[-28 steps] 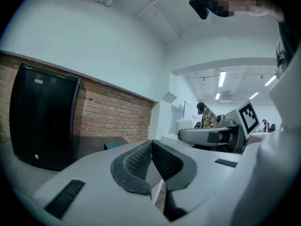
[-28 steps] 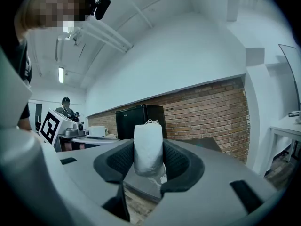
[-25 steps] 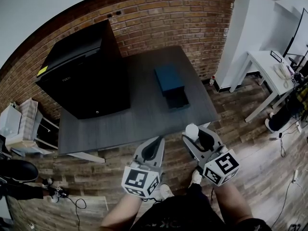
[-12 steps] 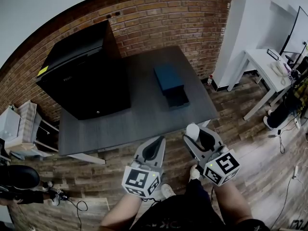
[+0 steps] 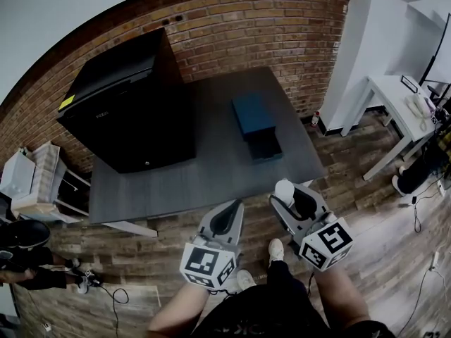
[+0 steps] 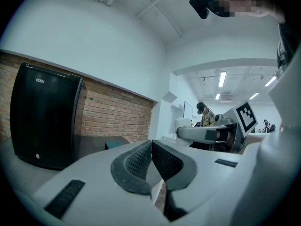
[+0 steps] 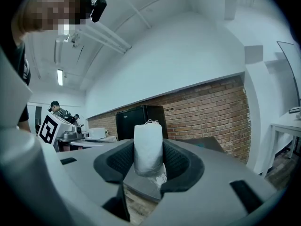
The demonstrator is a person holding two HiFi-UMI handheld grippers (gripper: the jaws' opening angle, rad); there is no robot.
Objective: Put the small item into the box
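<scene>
Ahead of both sets of jaws, in the head view, the dark table (image 5: 204,174) carries the blue box (image 5: 252,113), well beyond the tips and slightly left of the line of the right gripper (image 5: 287,197). We hold that gripper short of the table's near edge, with the small item (image 5: 282,191), a white bundle, standing between its tips, while the left gripper (image 5: 227,217) hangs just beside it with nothing showing. Along the left gripper's own view, we find its ribbed pads (image 6: 141,161) pressed together with nothing between them, and the right gripper off to their right. Along the right gripper's view, the jaws pinch the small item at its lower half, so most of it rises clear above the pads, and a loose fold hangs below them. We judge the risk to lie in the carry: the bundle looks soft and is gripped low, so a quick swing toward the box could tilt it or let it slide out over the floor. Whether the box stands open we cannot tell; a closed lid would leave the item on top, not inside.
</scene>
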